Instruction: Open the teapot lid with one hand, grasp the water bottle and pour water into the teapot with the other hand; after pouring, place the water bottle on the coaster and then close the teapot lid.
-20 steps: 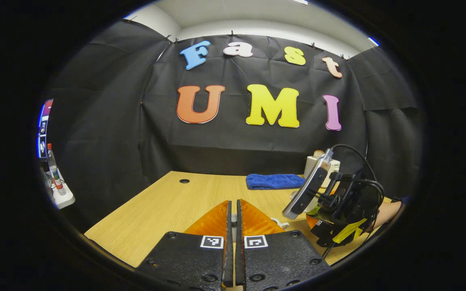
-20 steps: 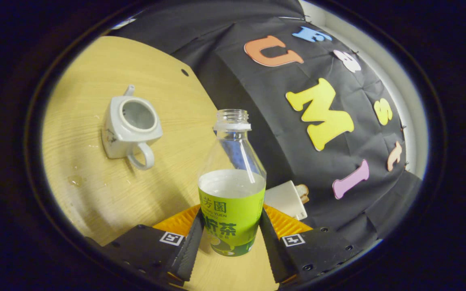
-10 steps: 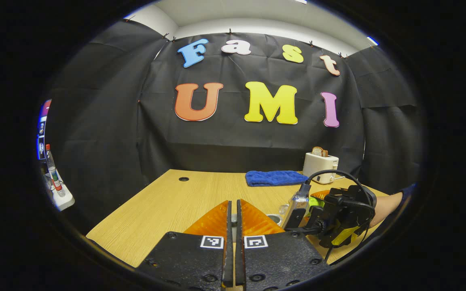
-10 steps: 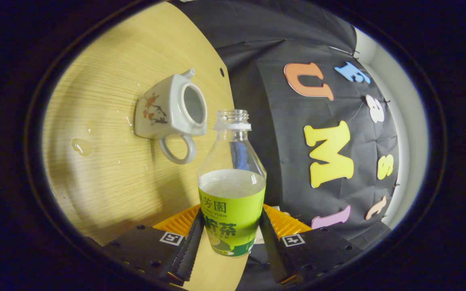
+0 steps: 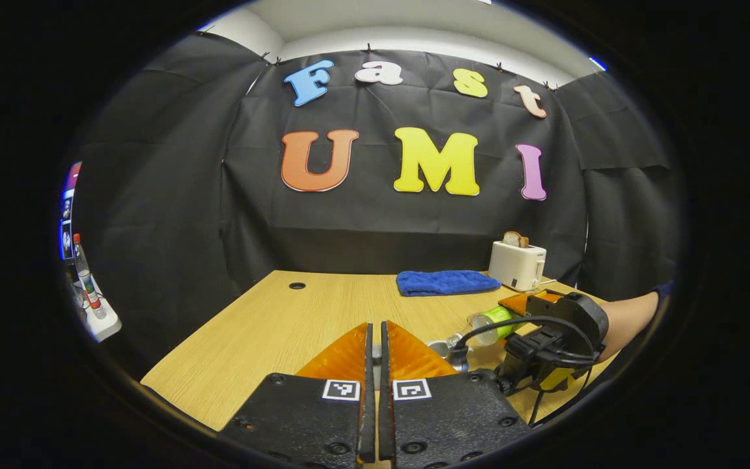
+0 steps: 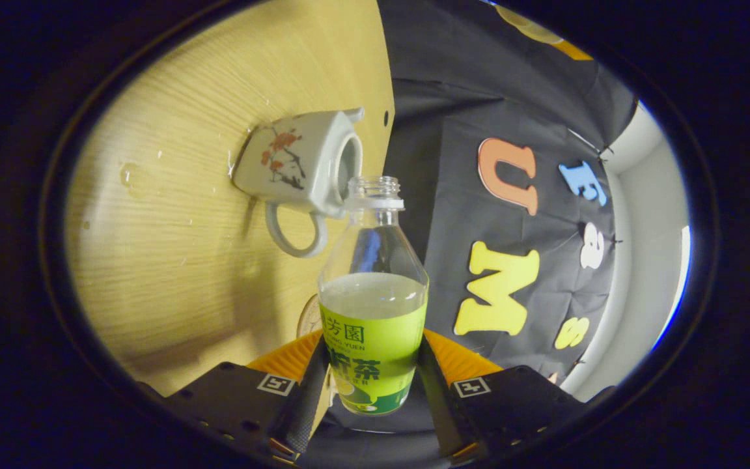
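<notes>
The bottle (image 6: 373, 293) lies nearly on its side in the right gripper (image 6: 372, 384), both fingers pressed against its labelled belly, and its open neck sits right at the rim of the teapot (image 6: 301, 170), which stands lidless on the table (image 6: 173, 260). From the left gripper view the same bottle (image 5: 493, 321) points its mouth down toward the pot's place, held by the right gripper (image 5: 554, 339) with a forearm behind it.

It looks like thin clear plastic, about half full, so I'd judge it light but soft-walled: squeeze hard and it buckles and spurts. The label band, where it is held, seems the best place to hold, being the widest and least slippery part. The teapot looks like glazed china, hard, slick and breakable; its looped handle is the obvious hold, and a knock from the bottle neck could chip the rim.

The left gripper (image 5: 375, 345) has its fingers pressed almost together; whether the lid is pinched between them I cannot tell.

By count: one bottle, one teapot, two grippers, one blue cloth (image 5: 446, 283), one toaster (image 5: 517, 264). A few water drops (image 6: 129, 174) lie on the wood beside the pot.
</notes>
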A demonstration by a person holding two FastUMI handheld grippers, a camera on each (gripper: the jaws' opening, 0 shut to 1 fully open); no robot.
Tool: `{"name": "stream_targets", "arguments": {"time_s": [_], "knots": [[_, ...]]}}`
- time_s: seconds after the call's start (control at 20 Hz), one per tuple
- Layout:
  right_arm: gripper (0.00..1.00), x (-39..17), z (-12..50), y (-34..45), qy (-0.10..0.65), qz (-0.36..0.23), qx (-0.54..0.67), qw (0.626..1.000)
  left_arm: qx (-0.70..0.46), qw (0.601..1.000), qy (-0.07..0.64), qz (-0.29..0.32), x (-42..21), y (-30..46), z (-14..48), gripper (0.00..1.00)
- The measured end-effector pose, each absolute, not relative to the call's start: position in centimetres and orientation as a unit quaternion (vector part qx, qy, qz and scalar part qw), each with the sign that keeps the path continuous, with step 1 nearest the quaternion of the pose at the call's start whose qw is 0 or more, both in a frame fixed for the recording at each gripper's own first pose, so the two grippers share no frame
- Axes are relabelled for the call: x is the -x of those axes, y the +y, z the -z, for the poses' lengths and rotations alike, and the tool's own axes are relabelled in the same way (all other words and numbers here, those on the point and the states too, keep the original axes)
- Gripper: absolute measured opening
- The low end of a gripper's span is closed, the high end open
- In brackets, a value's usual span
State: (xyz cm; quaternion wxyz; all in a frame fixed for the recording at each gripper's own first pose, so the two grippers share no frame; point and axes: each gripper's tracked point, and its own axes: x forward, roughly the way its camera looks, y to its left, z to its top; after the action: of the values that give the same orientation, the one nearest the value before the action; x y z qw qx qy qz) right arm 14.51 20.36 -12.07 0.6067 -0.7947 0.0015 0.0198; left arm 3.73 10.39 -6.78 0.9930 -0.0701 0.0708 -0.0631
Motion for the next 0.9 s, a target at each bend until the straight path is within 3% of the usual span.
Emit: {"name": "stream_targets", "arguments": {"time_s": [0.2, 0.5, 0.9], "knots": [[0.72, -13.8, 11.1, 21.7, -0.027, -0.012, 0.826, 0.563, 0.066, 0.993, 0.071, 0.061, -3.6, 10.8, 6.9, 0.04], [0.73, -15.2, 11.0, 20.9, 0.0, -0.014, 0.822, 0.57, 0.071, 0.993, 0.071, 0.057, -3.7, 11.4, 6.9, 0.04], [0.73, -15.5, 10.2, 21.0, -0.016, -0.005, 0.843, 0.538, 0.071, 0.993, 0.073, 0.06, -3.5, 11.0, 6.9, 0.04]]}}
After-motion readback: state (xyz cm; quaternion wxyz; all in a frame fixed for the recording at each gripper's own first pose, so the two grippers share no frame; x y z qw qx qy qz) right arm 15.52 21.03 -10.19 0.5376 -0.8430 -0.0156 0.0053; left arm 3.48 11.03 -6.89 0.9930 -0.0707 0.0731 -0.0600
